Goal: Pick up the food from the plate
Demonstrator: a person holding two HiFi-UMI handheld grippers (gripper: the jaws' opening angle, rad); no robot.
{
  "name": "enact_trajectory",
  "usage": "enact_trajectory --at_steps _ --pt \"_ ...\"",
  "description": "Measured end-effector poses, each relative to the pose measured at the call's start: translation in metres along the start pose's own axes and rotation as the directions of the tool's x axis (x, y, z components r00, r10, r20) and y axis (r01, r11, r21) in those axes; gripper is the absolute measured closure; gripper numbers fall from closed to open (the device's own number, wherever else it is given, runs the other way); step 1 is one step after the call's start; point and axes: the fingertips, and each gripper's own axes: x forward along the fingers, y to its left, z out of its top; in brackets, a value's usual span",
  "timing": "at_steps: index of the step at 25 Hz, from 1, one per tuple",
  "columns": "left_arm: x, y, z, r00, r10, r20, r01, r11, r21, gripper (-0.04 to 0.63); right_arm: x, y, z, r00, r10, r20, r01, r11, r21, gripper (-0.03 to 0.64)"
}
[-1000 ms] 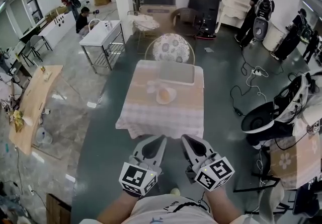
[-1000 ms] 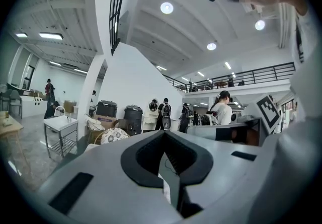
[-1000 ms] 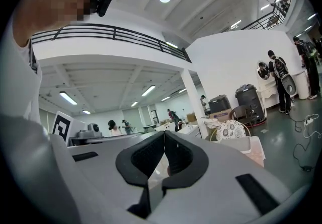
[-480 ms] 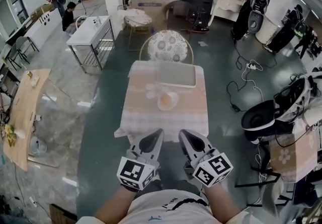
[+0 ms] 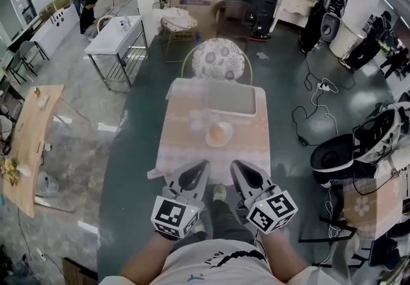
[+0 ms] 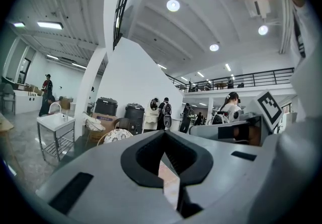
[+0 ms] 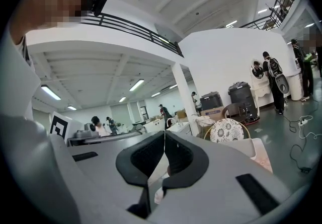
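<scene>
The food [image 5: 218,131] lies on a white plate [image 5: 229,141] mid-bench [image 5: 182,149] before an empty grey tray [image 5: 230,99], while the closed, empty left gripper [image 5: 205,163] and right gripper [image 5: 233,163] have neared the bench's edge.

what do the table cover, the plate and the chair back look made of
Table cover: cloth, matte, pale pink check; its edge hangs down and folds at a corner. Plate: smooth and white, likely ceramic or plastic; too small to tell which. Chair back: floral-patterned fabric, it seems, in a thin hoop frame, maybe metal or rattan.
</scene>
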Motion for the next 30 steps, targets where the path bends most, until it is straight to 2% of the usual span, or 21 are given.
enact_trajectory --at_steps 9,16,23,28,30 --pt "0.061 0.039 -0.010 0.999 0.027 -0.039 -0.027 1.000 0.006 0.589 0.057 -0.054 -0.002 0.999 0.007 -0.040 -0.007 1.000 0.000 0.600" --pt "0.125 0.070 -0.024 0.996 0.062 -0.059 -0.063 0.998 -0.011 0.589 0.107 -0.110 -0.013 0.993 0.037 -0.113 -0.036 0.999 0.011 0.600" --pt "0.171 0.103 -0.044 0.990 0.118 -0.082 -0.119 0.993 -0.012 0.589 0.148 -0.151 -0.041 0.974 0.106 -0.200 -0.099 0.994 0.042 0.598" --pt "0.193 0.111 -0.063 0.988 0.101 -0.117 -0.103 0.995 -0.010 0.589 0.166 -0.173 -0.068 0.961 0.105 -0.255 -0.094 0.994 0.056 0.597" --pt "0.199 0.118 -0.072 0.987 0.097 -0.128 -0.098 0.995 -0.007 0.589 0.171 -0.178 -0.085 0.952 0.100 -0.288 -0.089 0.995 0.052 0.577"
